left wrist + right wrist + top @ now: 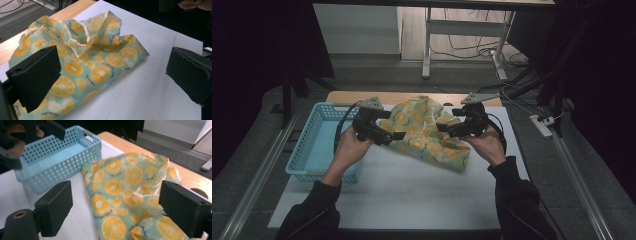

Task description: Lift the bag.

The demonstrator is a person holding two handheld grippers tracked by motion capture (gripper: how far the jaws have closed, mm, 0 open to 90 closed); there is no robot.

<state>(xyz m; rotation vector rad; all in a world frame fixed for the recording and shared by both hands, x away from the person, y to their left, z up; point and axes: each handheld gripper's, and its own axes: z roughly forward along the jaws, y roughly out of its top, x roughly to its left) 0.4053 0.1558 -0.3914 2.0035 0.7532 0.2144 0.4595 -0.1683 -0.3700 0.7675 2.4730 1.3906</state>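
A crumpled teal cloth (427, 134) printed with orange slices lies on the white table top, between my two grippers. My left gripper (391, 125) hovers at the cloth's left edge, jaws wide apart. In the left gripper view the cloth (100, 57) lies below and between the open jaws (113, 75), partly folded over itself. At the cloth's right edge my right gripper (449, 120) also stands open. The right gripper view looks down on the cloth (125, 192), with the gripper (117, 207) holding nothing.
A light blue perforated basket (312, 150) stands at the table's left, seen empty in the right gripper view (62, 167). The white table sheet (412, 195) stretches toward the front edge. A wooden strip (352, 96) runs along the back. Beyond it are desk legs and cables on the floor.
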